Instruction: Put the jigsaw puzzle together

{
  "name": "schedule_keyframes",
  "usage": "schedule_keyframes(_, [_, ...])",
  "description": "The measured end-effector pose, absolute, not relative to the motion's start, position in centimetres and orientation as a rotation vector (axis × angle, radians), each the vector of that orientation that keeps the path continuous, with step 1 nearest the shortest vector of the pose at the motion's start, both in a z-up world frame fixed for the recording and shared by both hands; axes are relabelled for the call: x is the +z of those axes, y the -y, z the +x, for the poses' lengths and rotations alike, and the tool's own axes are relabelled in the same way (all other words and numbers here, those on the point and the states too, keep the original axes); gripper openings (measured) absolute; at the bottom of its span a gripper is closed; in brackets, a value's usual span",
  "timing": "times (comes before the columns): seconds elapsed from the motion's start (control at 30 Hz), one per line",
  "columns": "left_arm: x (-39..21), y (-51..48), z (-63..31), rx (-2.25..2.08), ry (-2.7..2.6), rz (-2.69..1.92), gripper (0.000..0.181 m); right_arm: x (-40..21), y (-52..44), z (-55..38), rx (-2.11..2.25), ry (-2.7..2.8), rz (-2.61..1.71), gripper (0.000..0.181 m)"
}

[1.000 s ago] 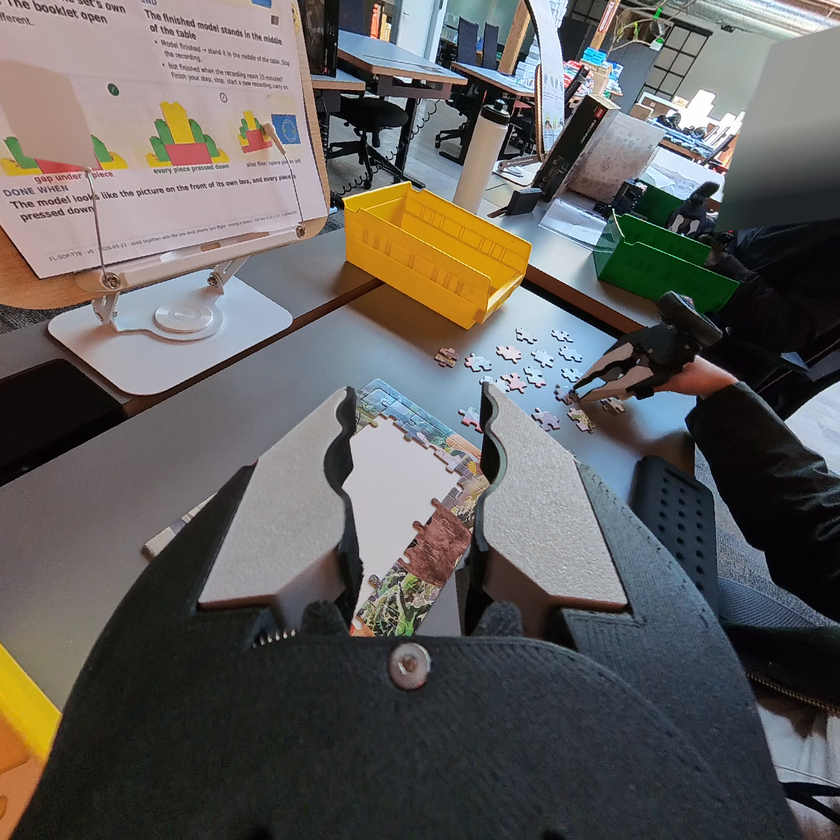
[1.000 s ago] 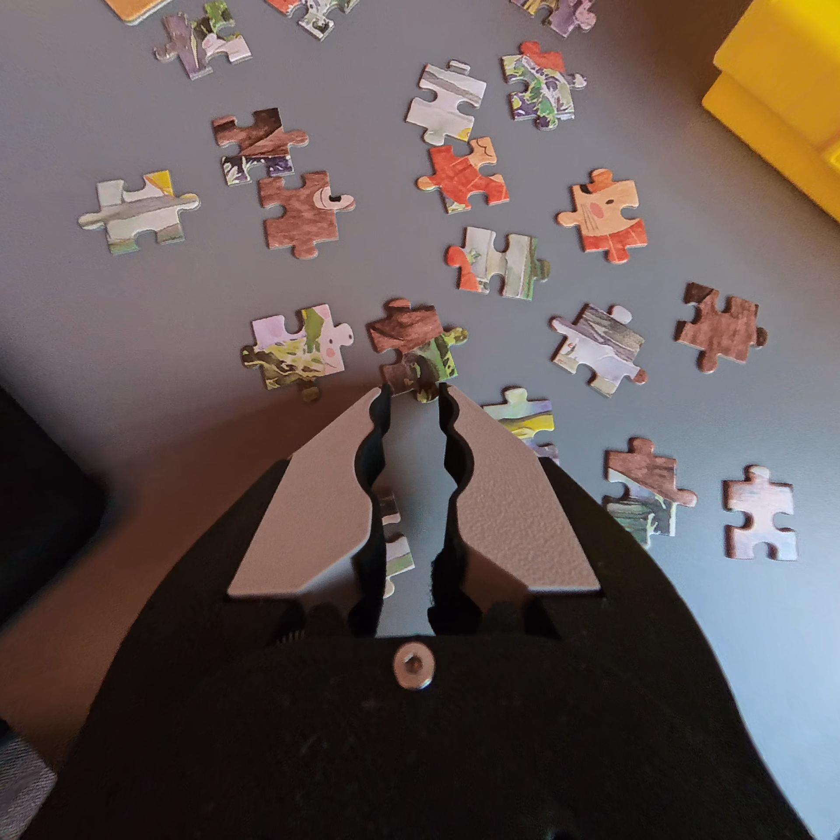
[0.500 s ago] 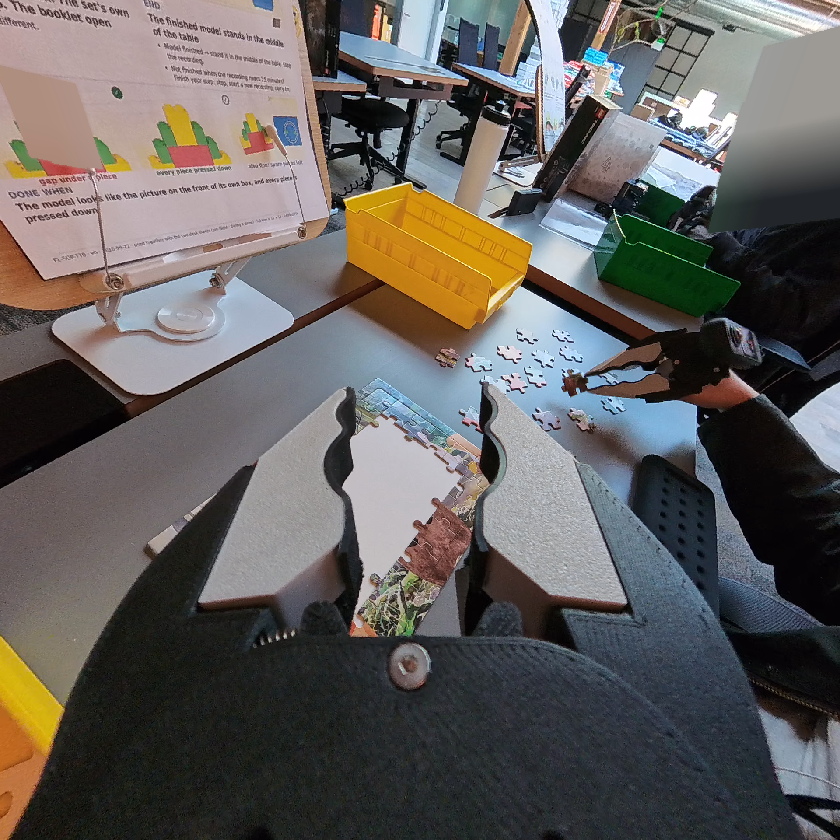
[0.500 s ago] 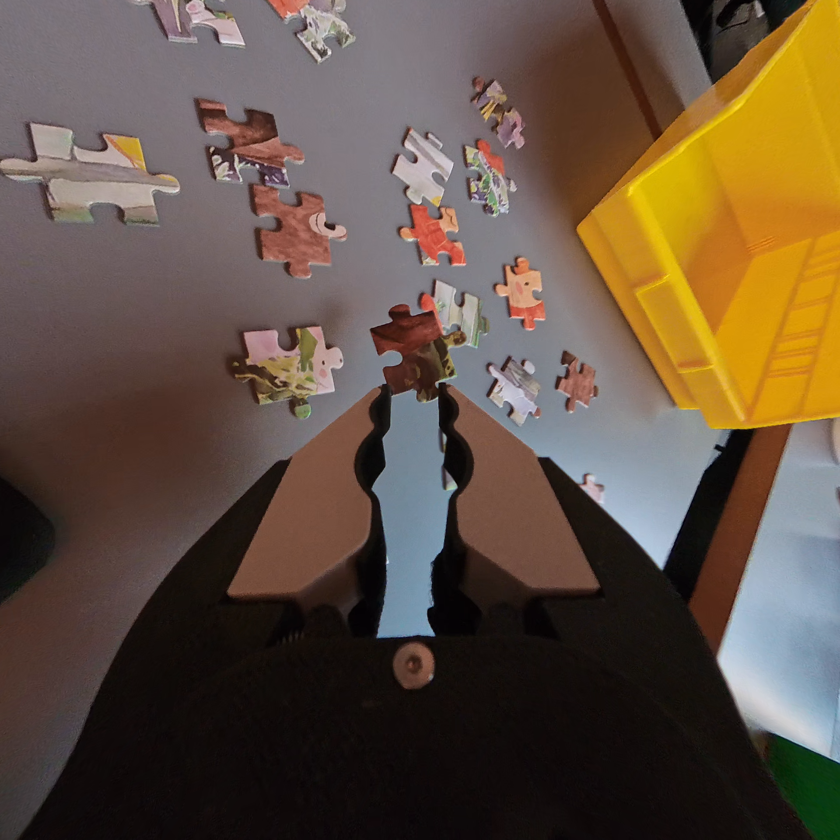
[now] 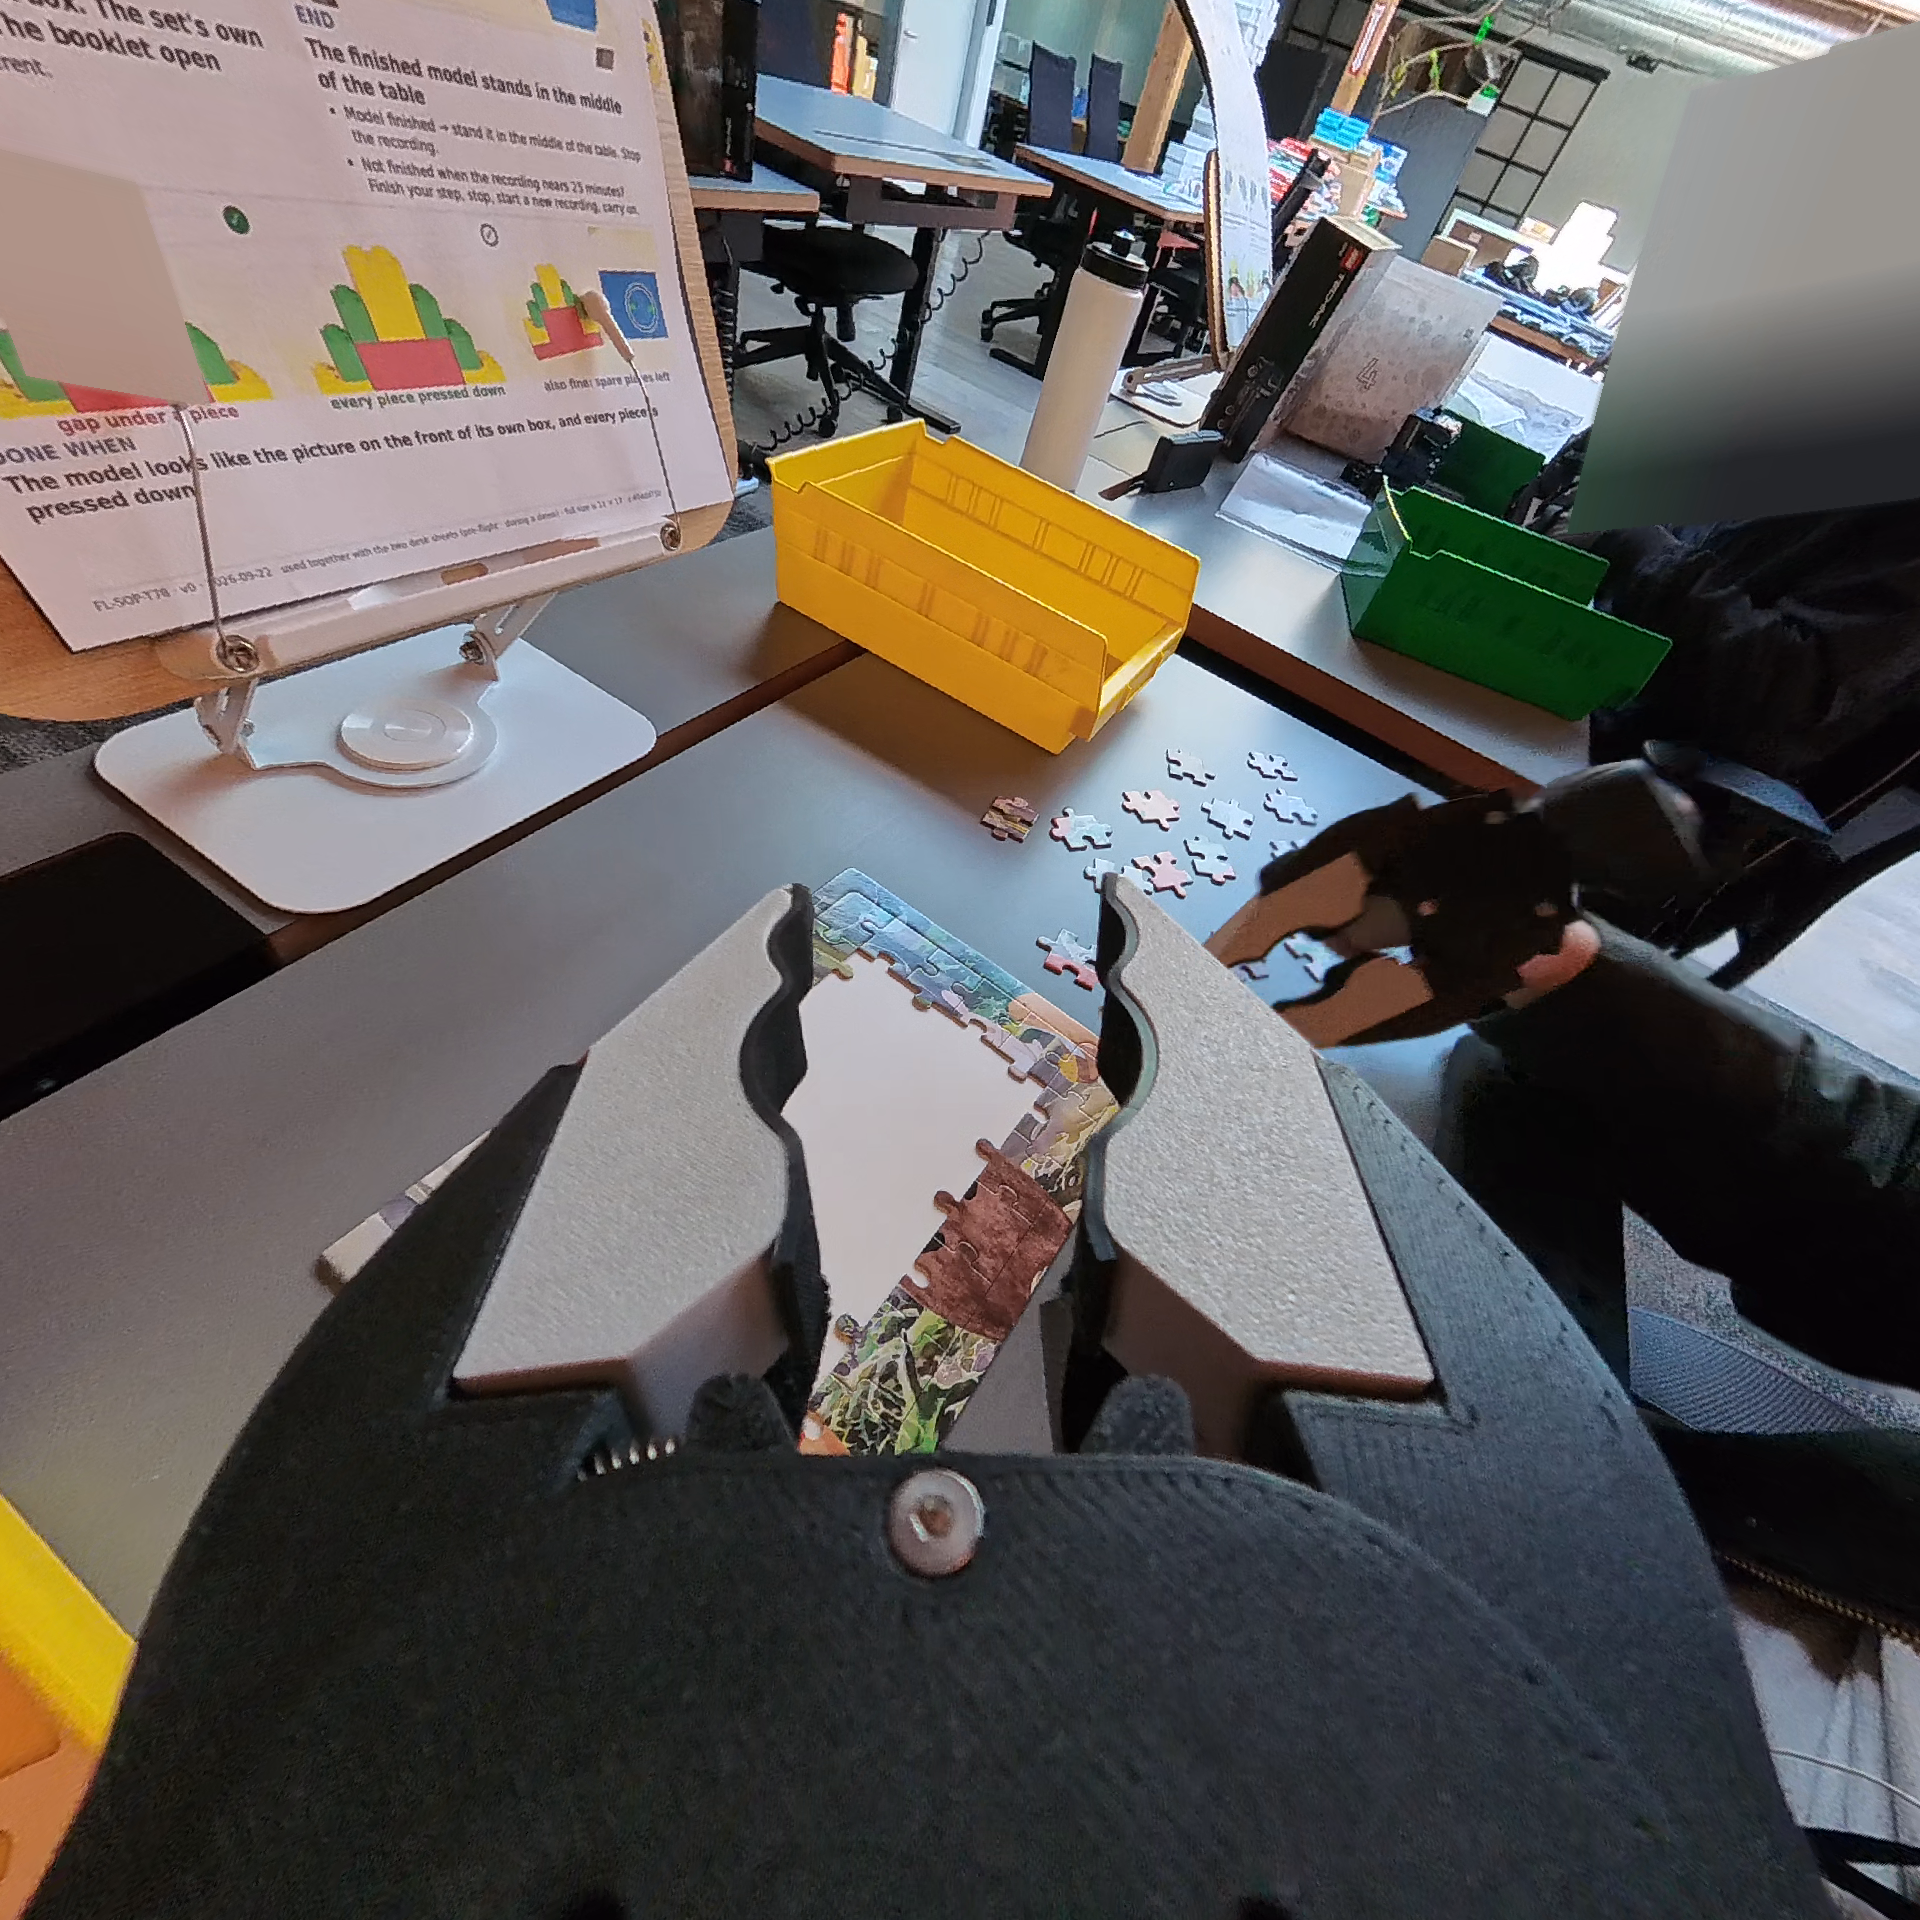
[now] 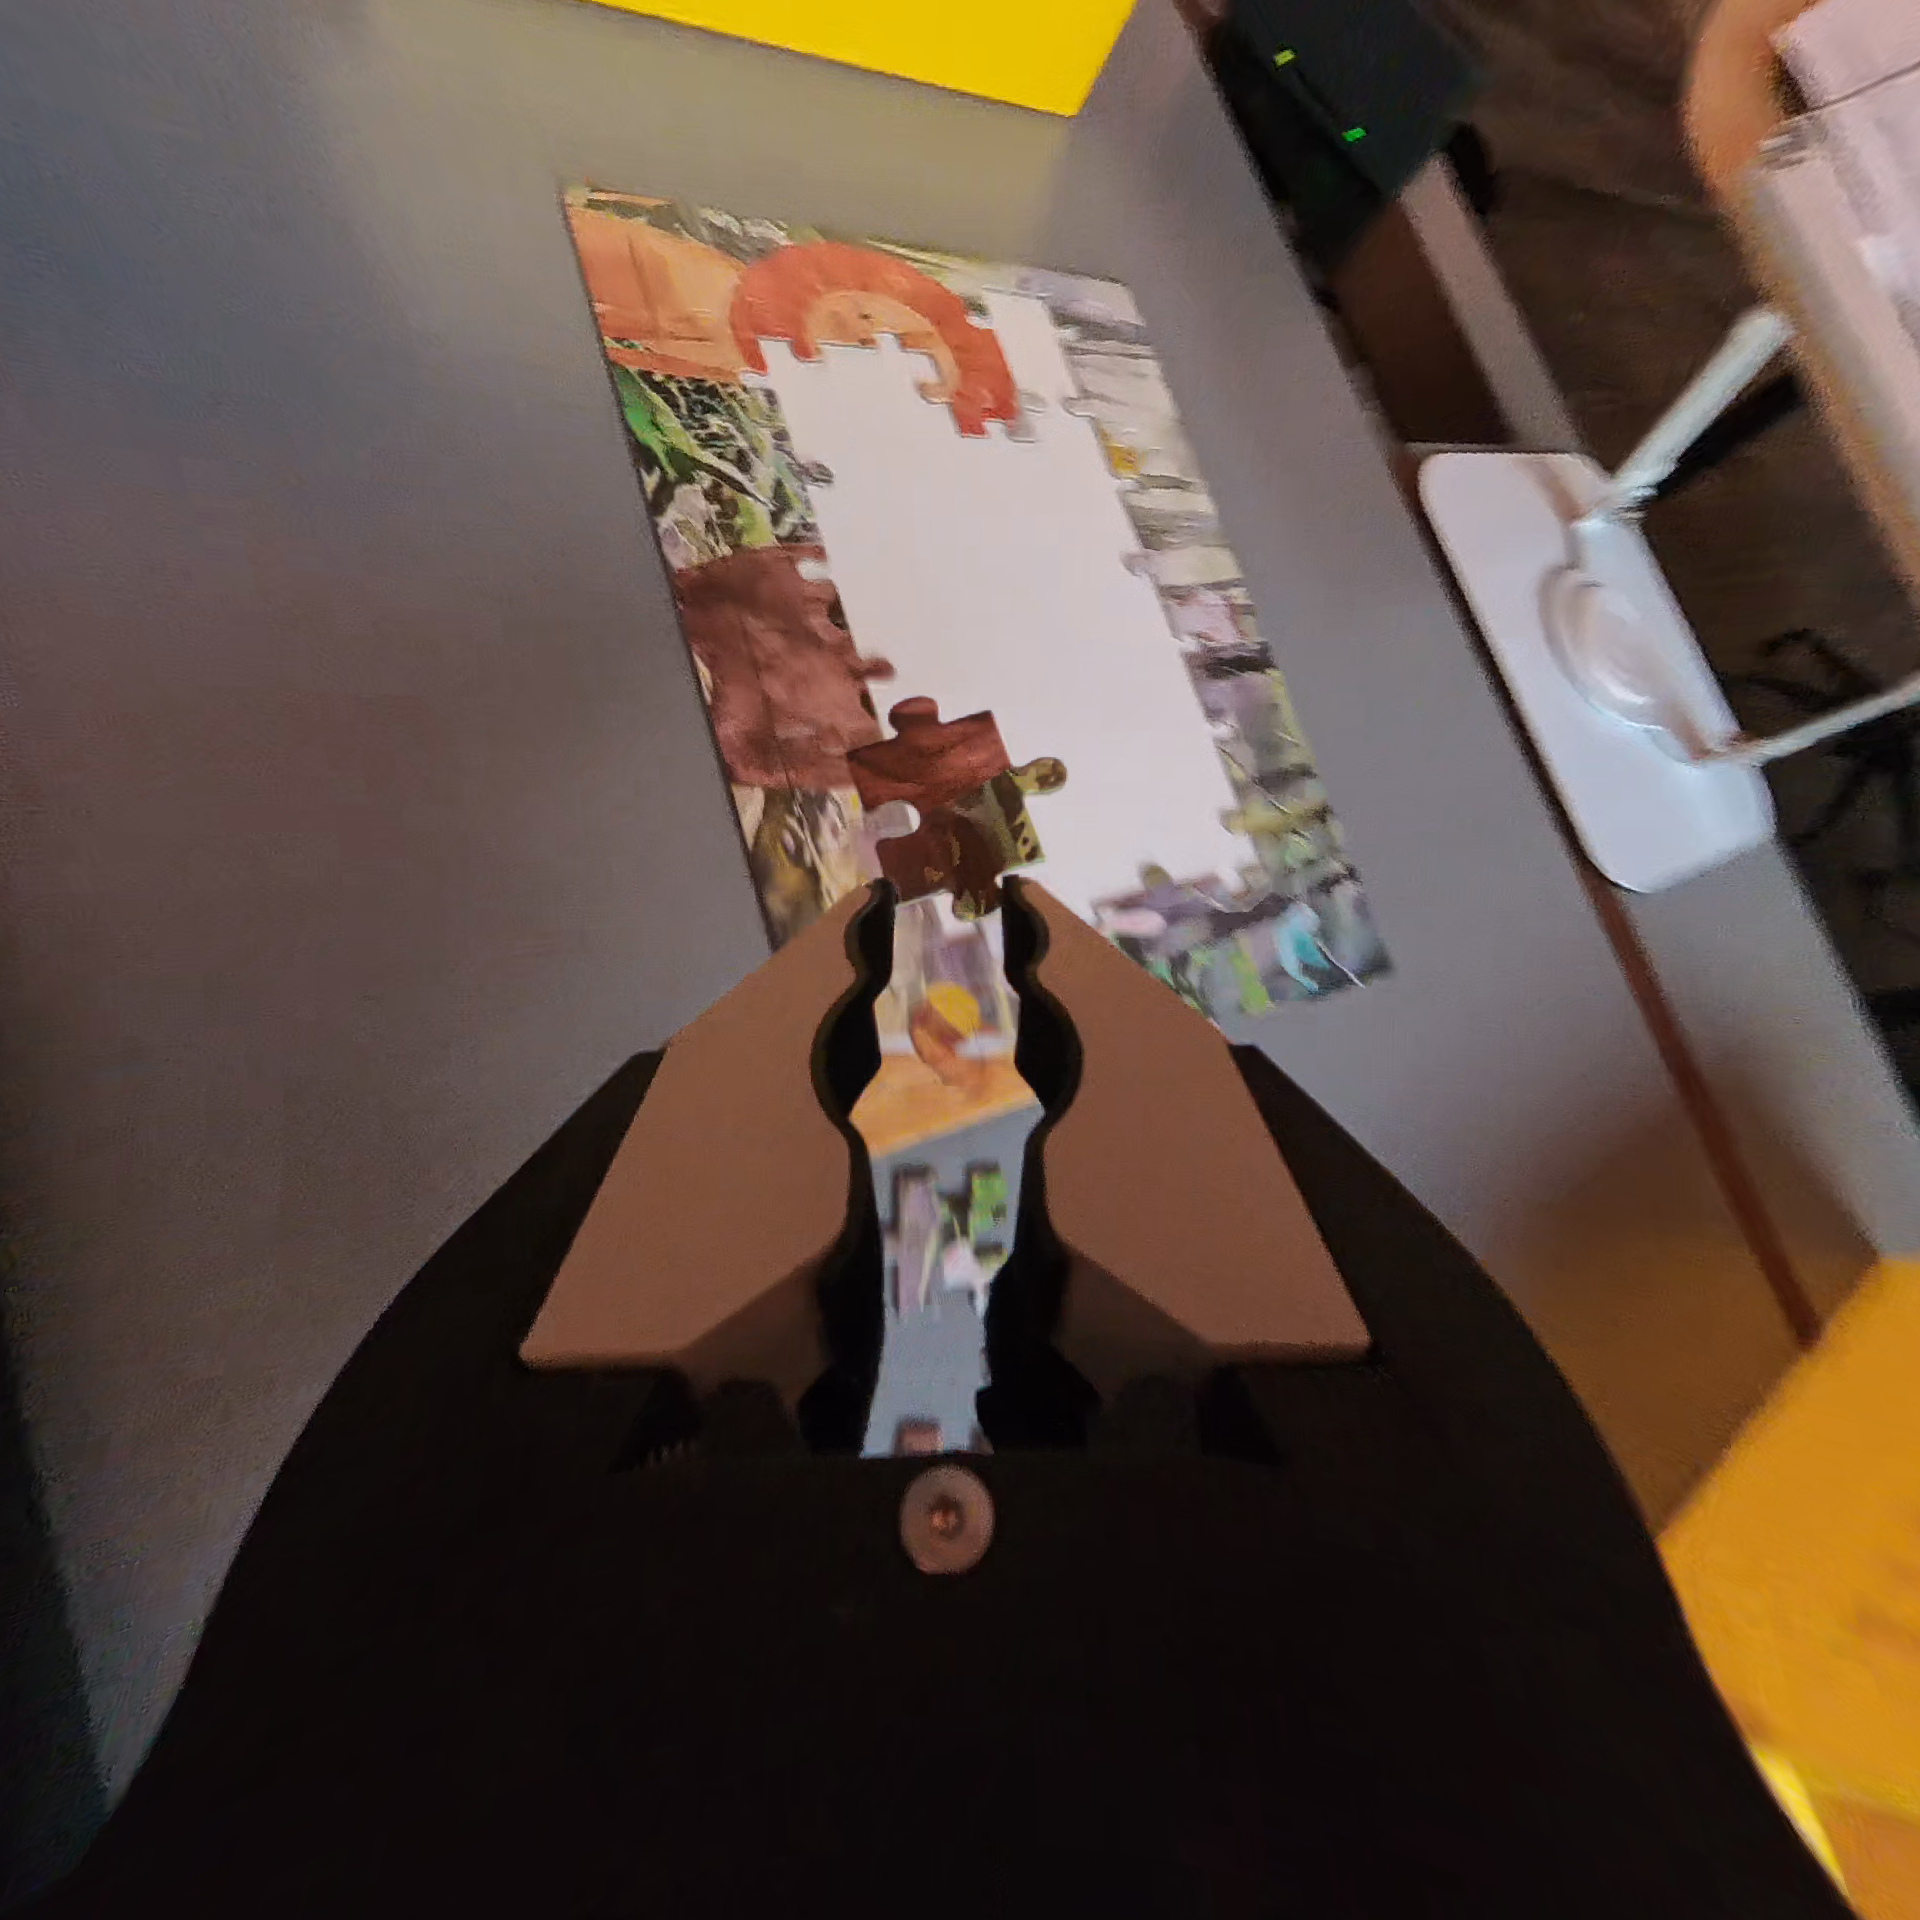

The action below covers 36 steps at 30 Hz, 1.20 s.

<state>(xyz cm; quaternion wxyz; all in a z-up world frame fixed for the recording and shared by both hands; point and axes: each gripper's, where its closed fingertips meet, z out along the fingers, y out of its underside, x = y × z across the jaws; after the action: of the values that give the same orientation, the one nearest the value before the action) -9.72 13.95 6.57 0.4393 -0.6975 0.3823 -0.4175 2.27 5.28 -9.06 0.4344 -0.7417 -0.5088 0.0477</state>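
The partly built puzzle (image 5: 997,1236) lies flat on the grey table, its picture border joined around a bare white middle. My left gripper (image 5: 951,914) hovers over it, open and empty. My right gripper (image 6: 945,891) is shut on a brown-and-green puzzle piece (image 6: 951,800) and holds it in the air above the puzzle's (image 6: 769,665) brown edge section. In the left wrist view the right gripper (image 5: 1262,966) comes in from the right, its tips partly hidden behind my left finger. Several loose pieces (image 5: 1153,805) lie beyond it.
A yellow bin (image 5: 977,592) stands behind the loose pieces and a green bin (image 5: 1496,613) on the neighbouring desk. A white stand (image 5: 384,748) with an instruction sheet is at the back left. Another yellow bin (image 6: 1818,1558) is near my right gripper. A person's dark sleeve (image 5: 1714,1122) is at right. Some 20 cm of space lies between my two pairs of fingers.
My right gripper lifted the brown-and-green piece off the table among the loose pieces and swung left over the puzzle. My left gripper has stayed still and open.
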Motion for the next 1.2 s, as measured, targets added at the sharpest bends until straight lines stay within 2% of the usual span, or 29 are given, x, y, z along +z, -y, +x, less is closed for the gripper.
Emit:
schedule_keyframes(0.27, [6.7, -14.1, -10.0, -1.061, -0.937, -1.728, 0.053, -14.8, -9.7, -0.8, 0.127, 1.357, -1.975, 0.021])
schedule_keyframes(1.2, [5.9, -14.2, -9.4, -1.069, -0.958, -1.755, 0.053, -15.8, -9.9, -0.5, 0.33, 1.339, -2.145, 0.021])
